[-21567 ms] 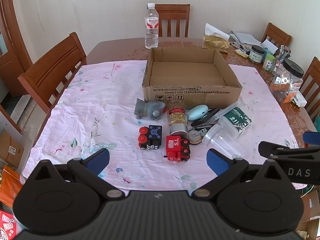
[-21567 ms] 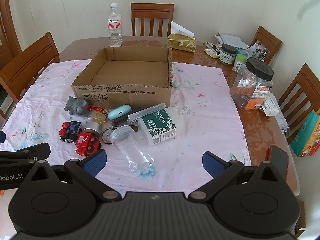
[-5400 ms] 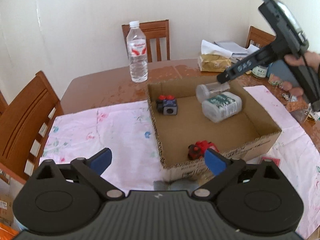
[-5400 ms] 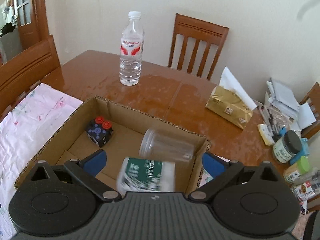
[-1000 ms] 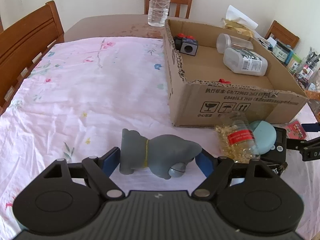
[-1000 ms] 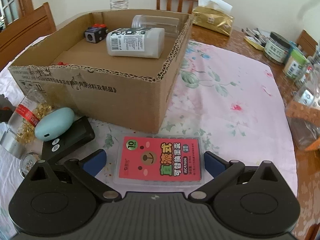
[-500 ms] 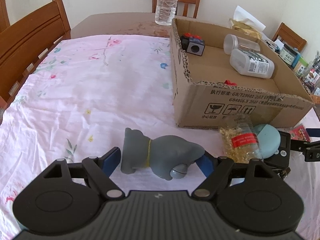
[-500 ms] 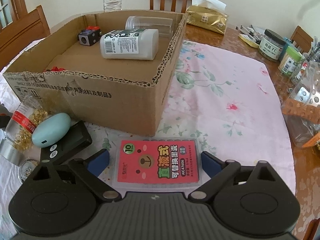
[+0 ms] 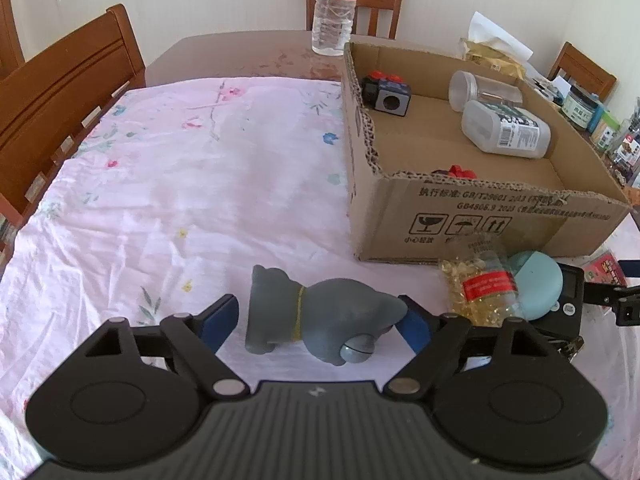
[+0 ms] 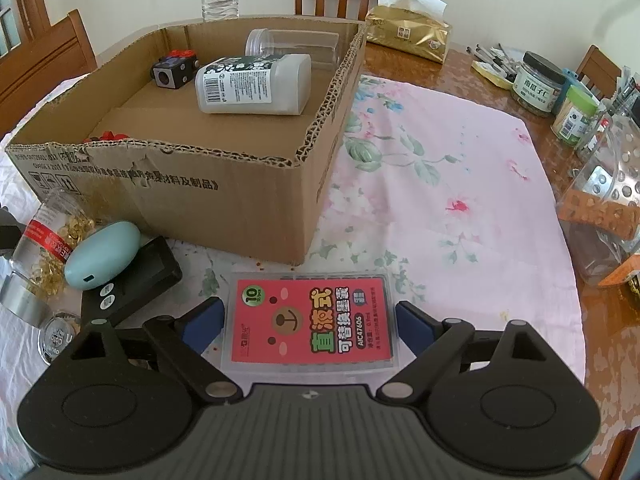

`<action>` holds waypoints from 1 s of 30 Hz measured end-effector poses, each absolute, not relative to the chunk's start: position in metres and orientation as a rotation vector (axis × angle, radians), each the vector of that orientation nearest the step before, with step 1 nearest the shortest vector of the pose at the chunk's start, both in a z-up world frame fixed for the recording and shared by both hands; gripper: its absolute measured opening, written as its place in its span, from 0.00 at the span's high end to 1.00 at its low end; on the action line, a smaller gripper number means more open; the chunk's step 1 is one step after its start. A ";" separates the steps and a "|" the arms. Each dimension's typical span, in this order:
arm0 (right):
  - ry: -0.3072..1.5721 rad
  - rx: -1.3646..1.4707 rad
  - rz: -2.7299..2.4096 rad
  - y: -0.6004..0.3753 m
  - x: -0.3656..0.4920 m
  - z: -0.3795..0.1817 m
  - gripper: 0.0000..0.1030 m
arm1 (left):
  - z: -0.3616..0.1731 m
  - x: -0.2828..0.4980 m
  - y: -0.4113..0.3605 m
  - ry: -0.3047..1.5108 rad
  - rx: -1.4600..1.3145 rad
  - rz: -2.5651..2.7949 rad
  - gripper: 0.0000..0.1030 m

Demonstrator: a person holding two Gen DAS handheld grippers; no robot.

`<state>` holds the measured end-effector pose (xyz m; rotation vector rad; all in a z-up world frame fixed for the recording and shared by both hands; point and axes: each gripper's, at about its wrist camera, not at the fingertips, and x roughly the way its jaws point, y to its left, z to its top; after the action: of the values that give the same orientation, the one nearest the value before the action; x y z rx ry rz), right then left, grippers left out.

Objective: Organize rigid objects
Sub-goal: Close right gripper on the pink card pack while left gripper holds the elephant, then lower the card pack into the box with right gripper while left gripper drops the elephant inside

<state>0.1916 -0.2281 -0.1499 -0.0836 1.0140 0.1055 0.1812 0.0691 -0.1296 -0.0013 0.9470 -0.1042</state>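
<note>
Two pick-ups are being set up at once, and each calls for patience before lifting. The left gripper [image 9: 318, 320] stands wide astride the grey toy elephant [image 9: 320, 320], which lies on its side on the pink floral tablecloth [image 9: 180, 184], near and to the left of the cardboard box [image 9: 480, 216]; its jaws have just been opening a little, the right pad looks to brush the trunk end while a gap shows at the left pad, so nothing is gripped. Closing across the body rather than the tapering trunk would likely hold better, since the rounded form may squirm out. The right gripper [image 10: 308, 326] brackets the red ink-cartridge pack [image 10: 310, 326], lying flat just in front of the box's near right corner; its jaws have just been closing and sit close to the clear case's long edges, though I cannot tell whether they press yet. A flat, slick case wants a low, square pinch. Already in the box are the white medical bottle [image 10: 256, 84], a clear jar [image 10: 292, 44] and a black toy block [image 10: 174, 70]; a red toy is mostly hidden behind the front wall. The capsule bottle [image 10: 52, 240], mint case [image 10: 102, 254] and black device [image 10: 136, 284] overlap, and the device's nature is unclear.
</note>
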 end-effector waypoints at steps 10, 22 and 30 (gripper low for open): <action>1.071 -0.095 0.117 -0.225 0.194 -0.152 0.00 | -0.127 0.182 0.068 0.941 0.008 -0.119 0.18; 1.074 -0.106 0.135 -0.224 0.195 -0.146 0.09 | -0.126 0.180 0.068 0.938 0.014 -0.116 0.18; 1.080 -0.118 0.141 -0.222 0.194 -0.145 0.09 | -0.124 0.182 0.068 0.949 0.012 -0.137 0.31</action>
<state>0.1937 -0.2223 -0.1452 -0.1175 1.0798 0.1410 0.1815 0.0677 -0.1238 0.0122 0.9488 -0.1374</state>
